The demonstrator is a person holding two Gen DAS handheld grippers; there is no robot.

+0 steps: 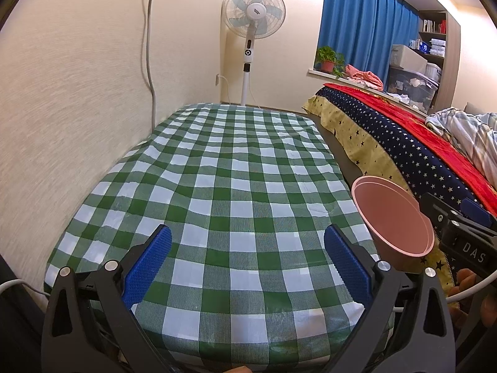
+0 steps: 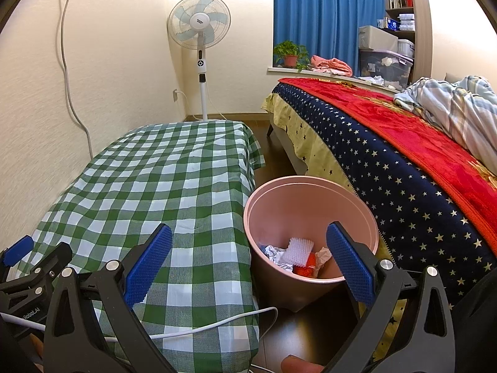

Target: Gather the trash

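Observation:
A pink bin (image 2: 310, 205) stands on the dark floor between the green-checked table (image 2: 161, 186) and the bed. Inside it lie crumpled white paper (image 2: 275, 253), a white foam net (image 2: 299, 250) and a red-orange wrapper (image 2: 307, 267). My right gripper (image 2: 248, 258) is open and empty, near the table's right edge and the bin's front. My left gripper (image 1: 247, 258) is open and empty above the near end of the table (image 1: 233, 171). The bin (image 1: 394, 217) shows at the right in the left wrist view, with the right gripper's body (image 1: 459, 233) beside it.
A bed with a starry blue cover and red blanket (image 2: 403, 161) runs along the right. A standing fan (image 2: 200, 31) is in the far corner. A white cable (image 2: 217, 323) lies over the table's near corner. A potted plant (image 2: 290, 52) sits on the window sill.

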